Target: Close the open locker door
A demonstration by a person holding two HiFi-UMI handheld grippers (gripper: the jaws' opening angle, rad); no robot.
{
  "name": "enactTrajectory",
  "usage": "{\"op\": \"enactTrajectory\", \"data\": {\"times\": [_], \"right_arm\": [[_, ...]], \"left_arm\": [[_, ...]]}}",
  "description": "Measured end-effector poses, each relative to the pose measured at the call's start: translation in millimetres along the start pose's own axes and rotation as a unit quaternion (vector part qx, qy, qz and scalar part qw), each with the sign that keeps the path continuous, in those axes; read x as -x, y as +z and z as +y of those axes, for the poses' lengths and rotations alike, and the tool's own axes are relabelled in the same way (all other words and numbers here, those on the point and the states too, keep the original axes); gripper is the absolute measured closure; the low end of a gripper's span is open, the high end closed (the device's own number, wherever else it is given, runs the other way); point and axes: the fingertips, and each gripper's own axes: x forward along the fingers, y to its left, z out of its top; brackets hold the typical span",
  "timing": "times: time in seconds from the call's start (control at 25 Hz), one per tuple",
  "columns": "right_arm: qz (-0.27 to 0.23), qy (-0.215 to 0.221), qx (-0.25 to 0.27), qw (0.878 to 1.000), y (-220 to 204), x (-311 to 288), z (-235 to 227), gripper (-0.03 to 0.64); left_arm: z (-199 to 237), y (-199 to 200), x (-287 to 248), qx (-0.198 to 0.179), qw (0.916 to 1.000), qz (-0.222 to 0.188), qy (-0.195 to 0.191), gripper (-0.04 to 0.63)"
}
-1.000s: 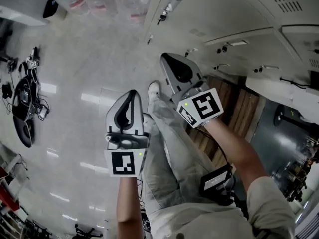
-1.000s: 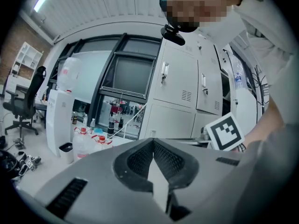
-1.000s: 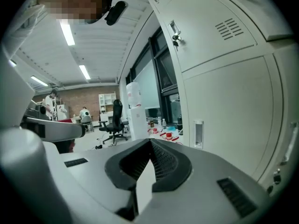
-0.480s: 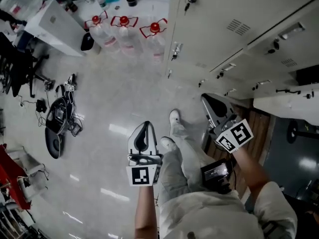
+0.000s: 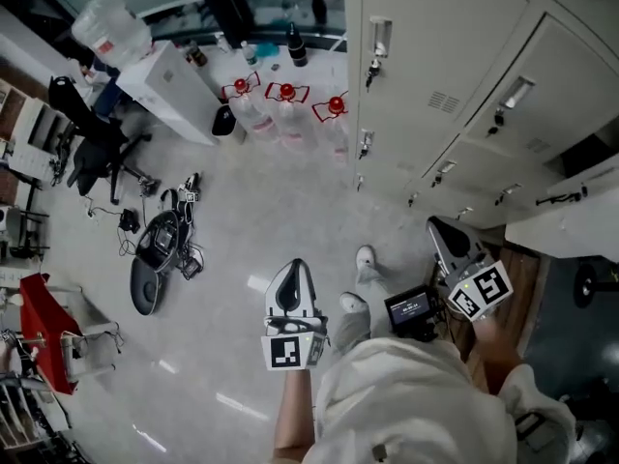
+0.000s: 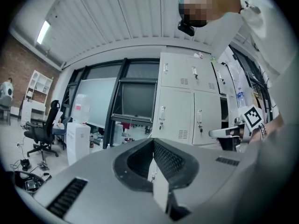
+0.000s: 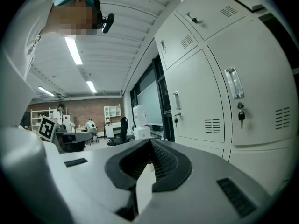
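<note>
My left gripper and right gripper have fingers together and empty, since a push likely needs no grasp; the pale grey metal locker door stands open near the right gripper.

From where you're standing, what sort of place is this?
Probably a lab or workshop with a staff locker area: a bank of pale grey metal lockers, clear plastic water jugs with red caps standing beside them, and a black swivel office chair.
</note>
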Motion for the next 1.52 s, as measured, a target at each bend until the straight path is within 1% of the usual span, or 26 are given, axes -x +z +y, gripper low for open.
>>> {"op": "enactTrajectory", "data": {"times": [0.08,0.2,0.28,0.48,0.56,0.64,0.76,0.96,1.08,1.24,1.36,1.52], "right_arm": [[-0.012,0.01,-0.007,1.0,19.7,5.2,13.8,0.591],[-0.03,0.036,-0.032,0.998,47.4,10.4,37.4,0.591],[-0.037,0.057,-0.042,0.997,60.9,9.1,56.9,0.591],[-0.043,0.116,-0.017,0.992,83.6,-2.4,116.3,0.591],[-0.046,0.136,-0.008,0.99,88.4,-5.1,135.8,0.591],[-0.049,0.146,0.008,0.988,93.0,-7.8,147.0,0.591],[-0.05,0.148,0.022,0.987,95.5,-8.5,151.0,0.591],[-0.05,0.144,0.026,0.988,97.7,-7.9,150.5,0.591],[-0.052,0.141,0.008,0.989,95.7,-5.8,147.0,0.591],[-0.049,0.129,-0.023,0.99,87.9,-2.3,140.0,0.591],[-0.046,0.12,-0.023,0.991,85.6,-2.4,135.8,0.591],[-0.045,0.117,-0.023,0.992,84.8,-1.3,134.5,0.591]], "left_arm": [[-1.3,10.1,13.8,0.003,1.0,-0.005,0.005,0.588],[-11.4,26.2,24.8,-0.01,0.9999,-0.011,0.001,0.588],[-14.9,39.3,30.4,-0.016,0.9997,-0.017,0.007,0.588],[-13.0,75.8,44.0,-0.021,0.9986,-0.038,0.029,0.588],[-16.7,87.5,46.9,-0.022,0.9982,-0.05,0.025,0.588],[-21.8,94.8,46.1,-0.027,0.9977,-0.06,0.018,0.588],[-28.6,91.6,46.8,-0.028,0.998,-0.055,0.008,0.588],[-26.2,93.8,50.7,-0.014,0.9984,-0.054,0.009,0.588],[-29.6,102.1,48.6,-0.011,0.9981,-0.06,0.0,0.588],[-39.0,95.1,45.8,-0.014,0.9982,-0.054,-0.023,0.588],[-43.1,91.7,43.4,-0.014,0.9977,-0.057,-0.034,0.588],[-43.7,85.6,43.5,-0.012,0.9979,-0.053,-0.035,0.588]]}}
